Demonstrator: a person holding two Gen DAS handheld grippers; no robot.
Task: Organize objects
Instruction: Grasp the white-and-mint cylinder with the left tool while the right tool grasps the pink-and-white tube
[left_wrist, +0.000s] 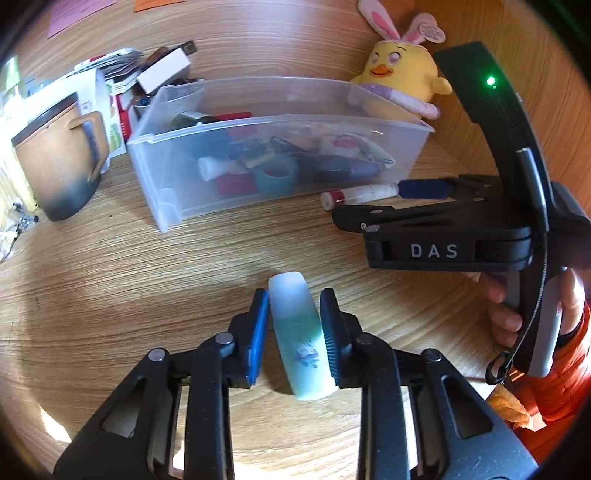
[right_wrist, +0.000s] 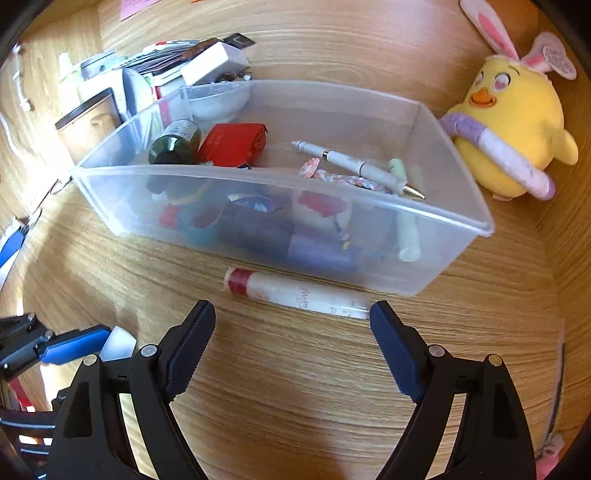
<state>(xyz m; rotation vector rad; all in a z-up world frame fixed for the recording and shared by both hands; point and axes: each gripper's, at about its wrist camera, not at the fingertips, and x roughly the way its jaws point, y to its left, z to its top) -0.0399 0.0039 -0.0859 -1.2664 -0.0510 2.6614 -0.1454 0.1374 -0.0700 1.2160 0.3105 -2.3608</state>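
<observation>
Just beside the bin's (right_wrist: 258, 236) front wall, tube (right_wrist: 295, 293); open desk (right_wrist: 295, 387) nearer

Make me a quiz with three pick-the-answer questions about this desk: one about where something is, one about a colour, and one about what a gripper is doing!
1. Where does the red-capped tube lie?
A. inside the clear bin
B. on the desk just in front of the clear bin
C. on the plush chick

2. What colour is the plush chick's body?
A. yellow
B. green
C. black

3. How does the right gripper stand?
A. shut on a pen
B. shut on the tube
C. open, with nothing between its fingers

Answers: 1 B, the tube rests on the wood against the bin's front wall. 2 A, its body is yellow, with pink-lined bunny ears. 3 C, its fingers stand wide apart over bare desk.
</observation>
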